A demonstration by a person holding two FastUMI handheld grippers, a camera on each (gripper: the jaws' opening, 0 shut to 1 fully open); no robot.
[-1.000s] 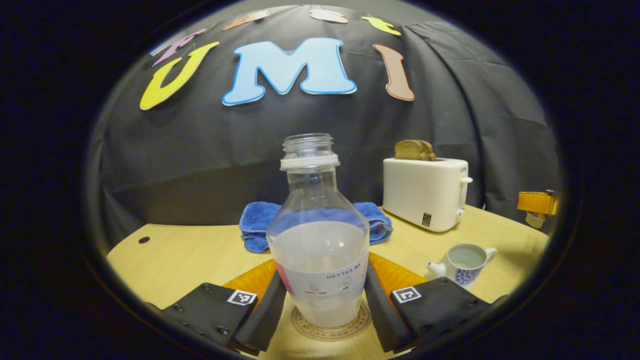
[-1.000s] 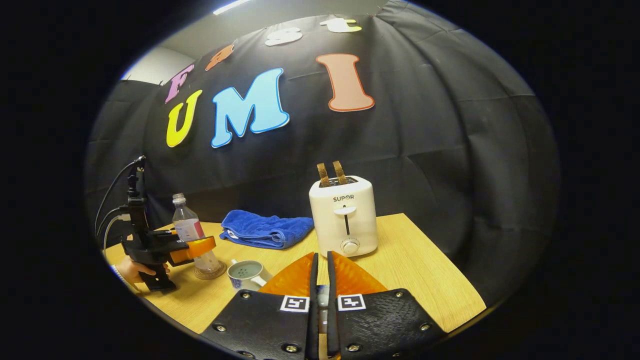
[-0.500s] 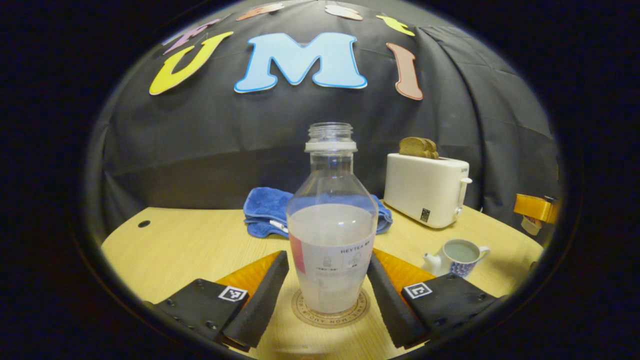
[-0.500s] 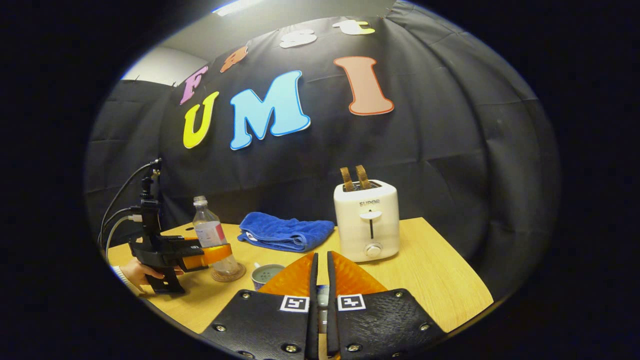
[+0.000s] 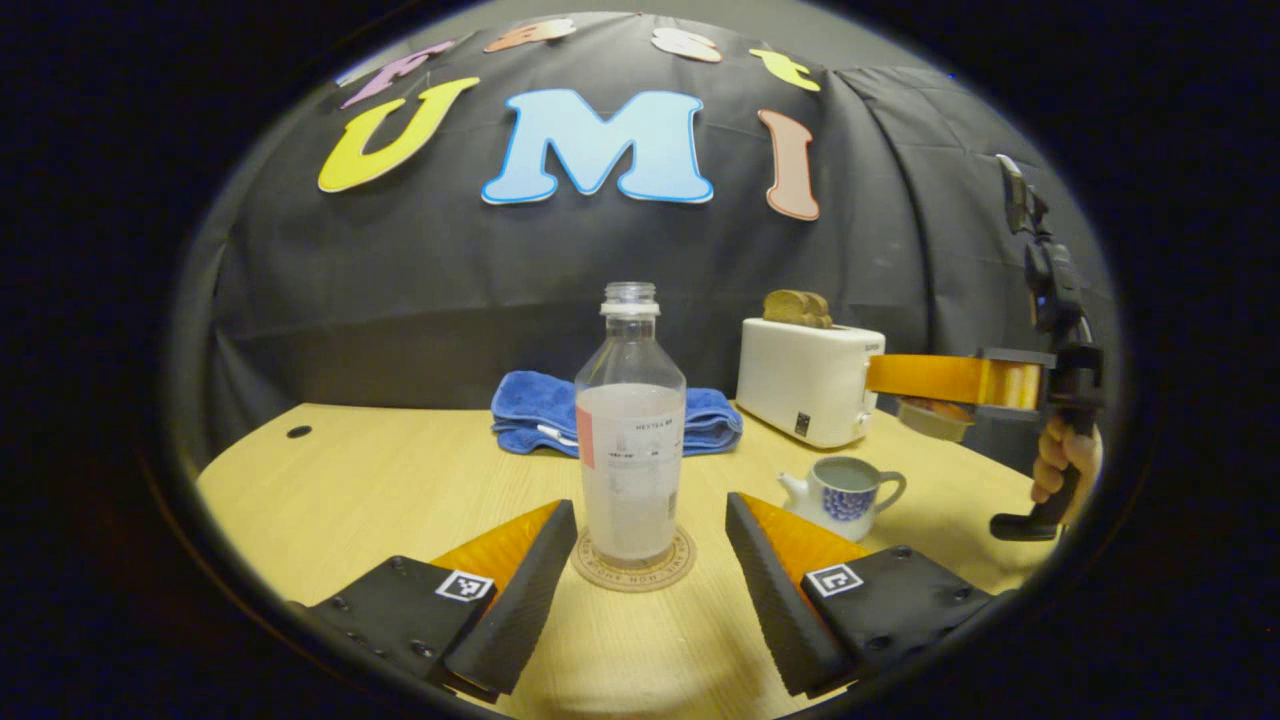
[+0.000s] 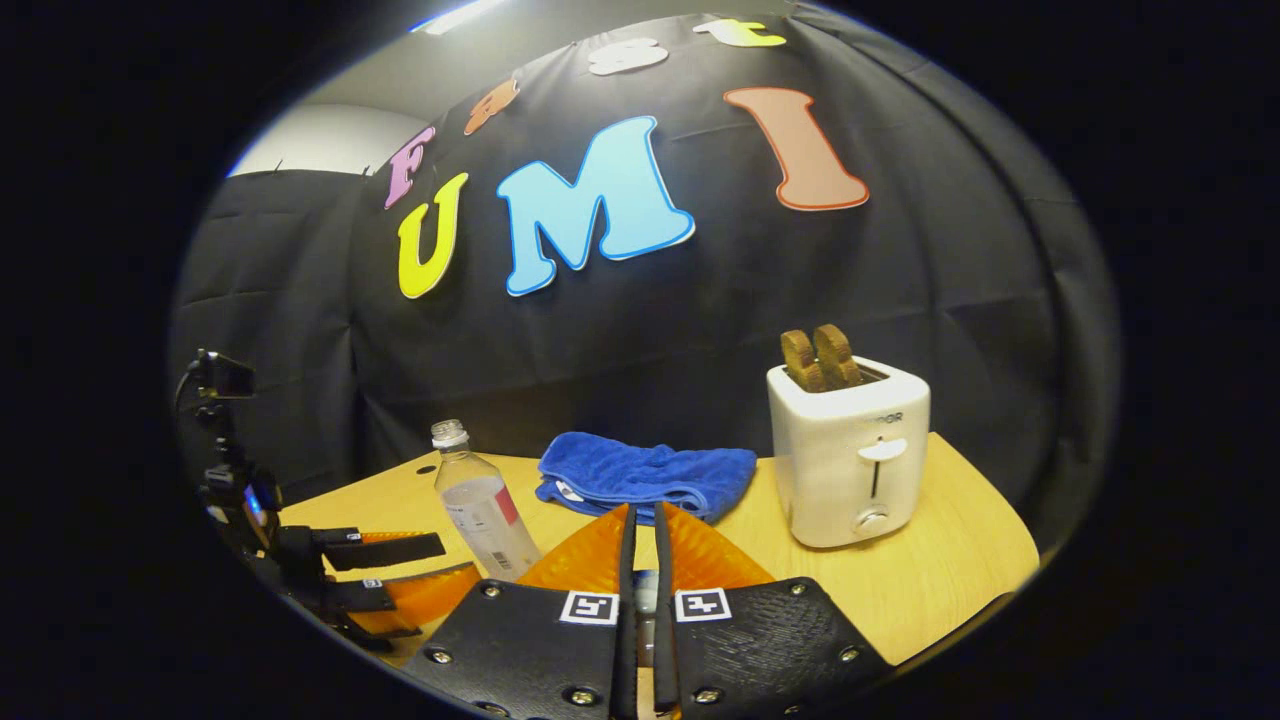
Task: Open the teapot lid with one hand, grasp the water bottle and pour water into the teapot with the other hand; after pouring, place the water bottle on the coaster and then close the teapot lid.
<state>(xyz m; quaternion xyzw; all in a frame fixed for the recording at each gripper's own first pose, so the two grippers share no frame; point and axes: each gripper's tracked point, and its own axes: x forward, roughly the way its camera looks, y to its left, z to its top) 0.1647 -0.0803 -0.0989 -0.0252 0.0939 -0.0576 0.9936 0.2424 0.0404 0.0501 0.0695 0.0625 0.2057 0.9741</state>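
Looking along my left gripper (image 5: 640, 560), I see the water bottle (image 5: 630, 440) standing upright on the round coaster (image 5: 632, 565), just ahead of the two fingers, which are spread wide apart and touch nothing. The bottle sits on the centre line between them, free of both pads. It is clear plastic, capless, with a narrow threaded neck, sloping shoulders and a pale label around its body; cloudy liquid fills it to about the label's top. The coaster is a thin disc with lettering round its rim, lying flat on the light wood-grain table (image 5: 380, 480).

To the right of the bottle stands the teapot (image 5: 842, 495), small and glazed, white with a blue pattern, spout pointing left and handle right, its mouth uncovered with liquid inside. My right gripper (image 5: 925, 385) hovers above and beyond it, a hand (image 5: 1065, 460) on its grip. A small round piece hangs under its fingers there; in the right gripper view the fingers (image 6: 690, 560) are drawn together on something small, which I cannot identify from that view.

Behind lie a folded blue terry towel (image 5: 620, 420) and a smooth white toaster (image 5: 808, 380) with browned bread (image 5: 797, 307) sticking up.
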